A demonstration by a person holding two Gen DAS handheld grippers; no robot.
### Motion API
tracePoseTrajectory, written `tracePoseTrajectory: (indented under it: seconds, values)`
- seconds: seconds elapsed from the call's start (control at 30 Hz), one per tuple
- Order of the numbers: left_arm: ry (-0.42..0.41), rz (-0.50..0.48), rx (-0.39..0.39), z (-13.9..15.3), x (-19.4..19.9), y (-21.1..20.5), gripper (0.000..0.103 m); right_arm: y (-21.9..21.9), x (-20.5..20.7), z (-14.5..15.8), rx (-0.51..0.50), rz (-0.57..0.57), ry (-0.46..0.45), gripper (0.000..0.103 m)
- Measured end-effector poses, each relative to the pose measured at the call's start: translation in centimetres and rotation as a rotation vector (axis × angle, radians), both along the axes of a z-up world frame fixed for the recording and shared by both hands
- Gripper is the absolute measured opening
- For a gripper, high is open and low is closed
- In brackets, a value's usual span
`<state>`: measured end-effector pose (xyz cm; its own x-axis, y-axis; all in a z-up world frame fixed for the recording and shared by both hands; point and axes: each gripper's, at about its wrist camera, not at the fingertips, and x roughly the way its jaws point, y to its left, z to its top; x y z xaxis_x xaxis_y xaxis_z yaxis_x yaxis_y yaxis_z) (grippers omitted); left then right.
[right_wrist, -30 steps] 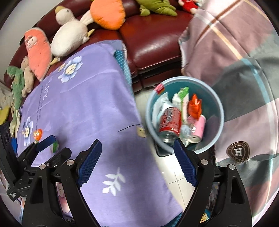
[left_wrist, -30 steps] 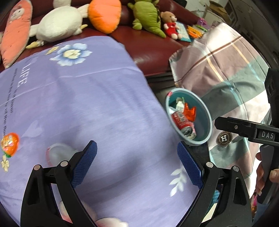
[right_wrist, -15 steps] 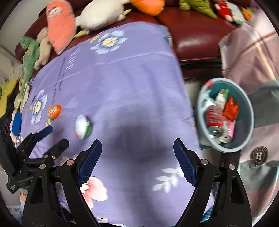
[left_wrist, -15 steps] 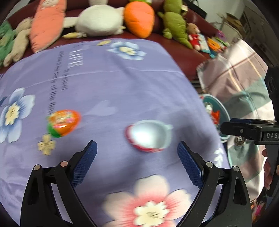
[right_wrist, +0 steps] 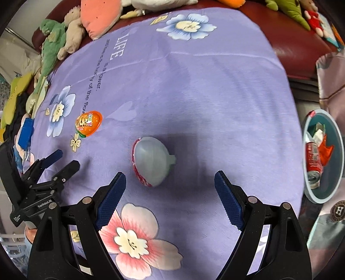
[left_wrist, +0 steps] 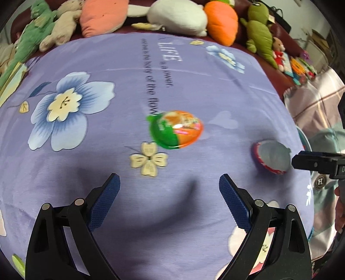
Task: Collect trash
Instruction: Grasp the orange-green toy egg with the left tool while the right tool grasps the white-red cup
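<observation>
- The left wrist view looks steeply down, close over the purple cloth (left_wrist: 194, 86).
- The right wrist view does likewise, further right.
- Both show the orange egg (left_wrist: 176, 132) (right_wrist: 88, 123) and the plush toys (left_wrist: 179, 16) (right_wrist: 71, 32).

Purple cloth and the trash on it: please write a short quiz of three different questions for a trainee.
1. True or false: the left gripper is shut on the orange-green egg.
2. Which item lies nearest in front of the right gripper? A) the red can B) the empty egg half C) the plush carrot
3. Fill in: the red can lies inside the ____.

Key
1. False. Both grippers are open and empty; the egg lies free on the purple cloth.
2. B, the empty egg half.
3. The teal bin, beside the cloth's edge.
</observation>
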<state>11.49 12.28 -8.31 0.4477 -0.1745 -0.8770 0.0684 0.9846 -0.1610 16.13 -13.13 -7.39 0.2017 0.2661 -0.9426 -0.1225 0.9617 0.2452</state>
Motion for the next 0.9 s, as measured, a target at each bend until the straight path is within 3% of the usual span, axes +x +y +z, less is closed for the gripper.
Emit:
tracePoseTrajectory:
  seconds: [0.4,0.47,0.53,0.7,0.9]
  values:
    - [0.023,0.052,-0.007,-1.0,0.0,3.4,0.093,6.5,0.2,-1.5,-0.230,0.229,-0.059,0.080]
    - [0.026,0.051,-0.005,-1.0,0.0,3.6,0.093,7.0,0.3,-1.8,-0.252,0.257,-0.063,0.075]
    - [0.028,0.047,0.001,-1.0,0.2,3.6,0.093,7.0,0.7,-2.4,-0.243,0.267,-0.040,0.054]
    - [0.029,0.030,0.014,-1.0,0.7,3.3,0.093,6.2,1.3,-3.2,-0.196,0.241,-0.007,0.014]
    - [-0.005,-0.044,0.043,-0.4,1.8,1.4,0.093,4.8,1.8,-2.1,-0.146,0.207,-0.028,0.011]
